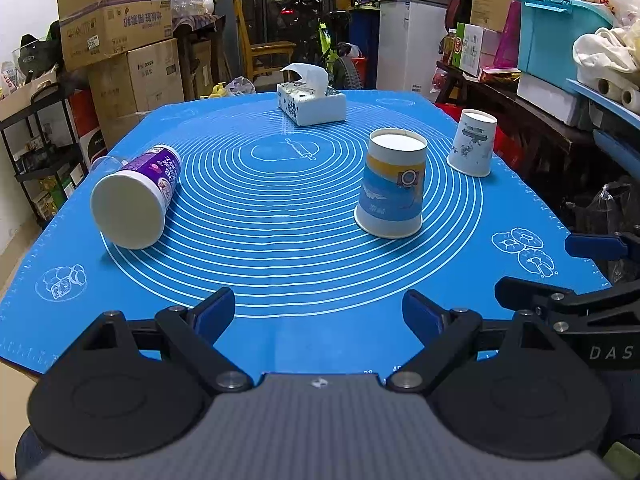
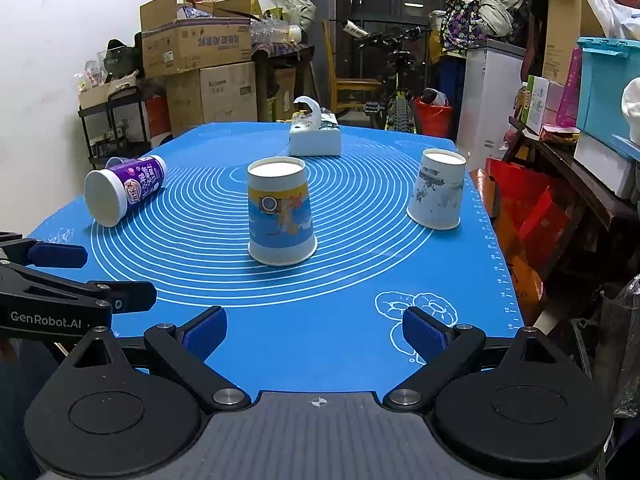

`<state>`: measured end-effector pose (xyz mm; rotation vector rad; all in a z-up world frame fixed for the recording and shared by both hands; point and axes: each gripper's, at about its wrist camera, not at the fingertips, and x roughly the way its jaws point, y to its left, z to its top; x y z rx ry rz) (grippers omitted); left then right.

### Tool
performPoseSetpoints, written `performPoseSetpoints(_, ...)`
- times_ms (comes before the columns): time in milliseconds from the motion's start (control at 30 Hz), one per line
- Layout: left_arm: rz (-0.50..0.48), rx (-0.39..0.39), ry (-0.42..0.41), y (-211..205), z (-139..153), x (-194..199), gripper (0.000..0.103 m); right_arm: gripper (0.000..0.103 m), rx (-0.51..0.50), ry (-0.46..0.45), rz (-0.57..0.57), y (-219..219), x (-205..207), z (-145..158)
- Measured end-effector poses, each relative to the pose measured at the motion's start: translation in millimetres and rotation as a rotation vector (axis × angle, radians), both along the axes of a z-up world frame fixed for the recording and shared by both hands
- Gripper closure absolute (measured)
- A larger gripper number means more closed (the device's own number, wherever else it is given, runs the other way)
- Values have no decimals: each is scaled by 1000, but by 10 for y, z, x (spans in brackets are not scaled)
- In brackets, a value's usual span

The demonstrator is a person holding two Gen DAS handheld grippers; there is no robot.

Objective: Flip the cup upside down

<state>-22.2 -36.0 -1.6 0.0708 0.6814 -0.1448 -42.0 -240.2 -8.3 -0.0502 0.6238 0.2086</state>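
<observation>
A blue-and-yellow paper cup [image 1: 392, 186] stands upside down on the blue mat [image 1: 280, 320], right of centre; it shows in the right wrist view [image 2: 280, 216] at the middle. A white printed cup [image 1: 472, 142] stands upside down at the far right, also seen in the right wrist view [image 2: 438, 194]. A purple cup [image 1: 138, 198] lies on its side at the left, base toward me; it shows in the right wrist view [image 2: 124, 190] too. My left gripper [image 1: 318, 316] is open and empty over the near edge. My right gripper [image 2: 316, 334] is open and empty, near the front right.
A white tissue box [image 1: 312, 100] sits at the far middle of the mat, also in the right wrist view [image 2: 316, 134]. Cardboard boxes [image 1: 116, 40], a bicycle [image 1: 320, 40], a white cabinet [image 1: 408, 40] and crowded shelves [image 1: 560, 80] surround the table.
</observation>
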Motion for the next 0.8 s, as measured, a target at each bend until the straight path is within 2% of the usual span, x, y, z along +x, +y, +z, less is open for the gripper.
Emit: performPoseSetpoints(800, 12, -11, 27, 14, -38, 29, 13, 8, 4, 11, 7, 12, 23, -19)
